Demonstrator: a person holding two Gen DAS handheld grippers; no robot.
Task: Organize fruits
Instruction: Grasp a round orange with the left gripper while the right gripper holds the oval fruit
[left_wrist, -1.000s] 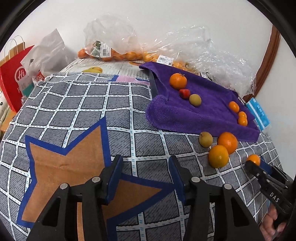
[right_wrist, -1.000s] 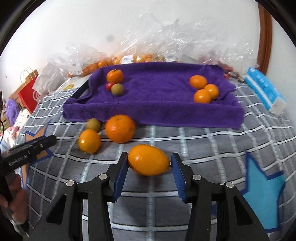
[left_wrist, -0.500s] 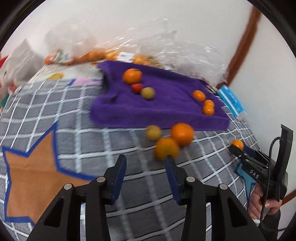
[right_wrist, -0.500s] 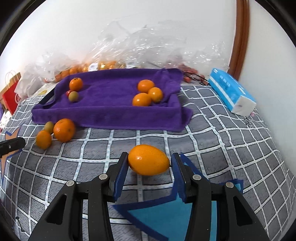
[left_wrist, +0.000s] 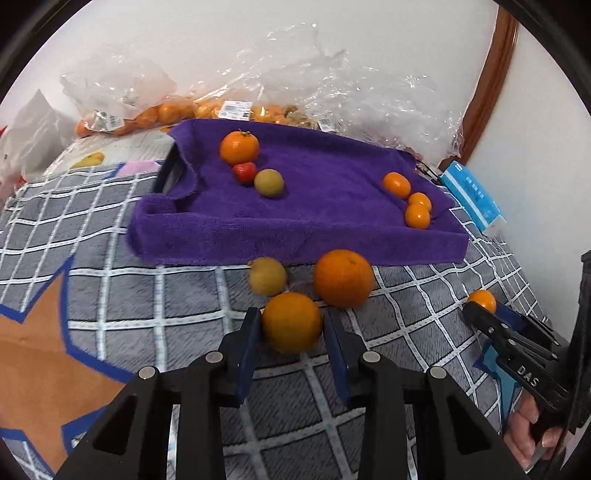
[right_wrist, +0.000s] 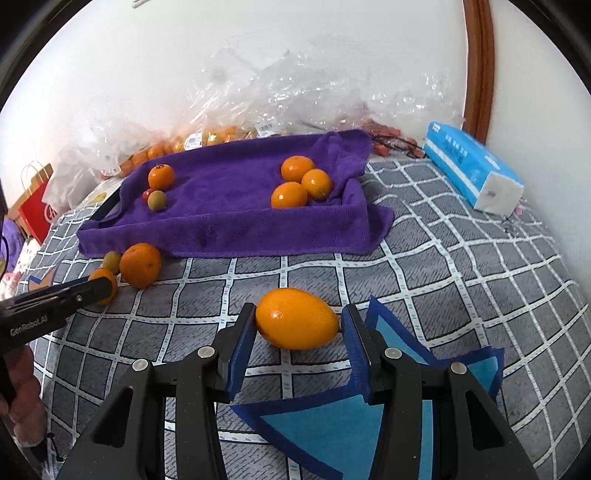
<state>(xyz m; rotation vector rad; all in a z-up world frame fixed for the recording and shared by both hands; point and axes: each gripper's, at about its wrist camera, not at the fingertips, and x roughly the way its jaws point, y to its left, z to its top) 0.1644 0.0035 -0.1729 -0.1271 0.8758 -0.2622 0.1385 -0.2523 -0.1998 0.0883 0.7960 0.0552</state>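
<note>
- The left gripper (left_wrist: 291, 328) has just been closing its jaws around a round orange (left_wrist: 291, 321) on the checked blanket (left_wrist: 147, 295); the blue pads sit against the fruit's sides.
- Just behind it lie a yellow-green fruit (left_wrist: 267, 276) and a bigger orange (left_wrist: 343, 278), close to the near edge of the purple towel (left_wrist: 295, 229).
- At the towel's far left corner sit an orange (left_wrist: 239, 147), a small red fruit (left_wrist: 244, 172) and a green-yellow fruit (left_wrist: 269, 183), touching one another.
- Three small oranges (right_wrist: 299, 182) cluster at the towel's right end.
- The right gripper (right_wrist: 297, 325) is closed on an oval orange fruit (right_wrist: 296, 318), held above the blanket over a blue star patch (right_wrist: 332, 424).
- A blue tissue pack (right_wrist: 469, 170) lies near the blanket's far right corner.
</note>
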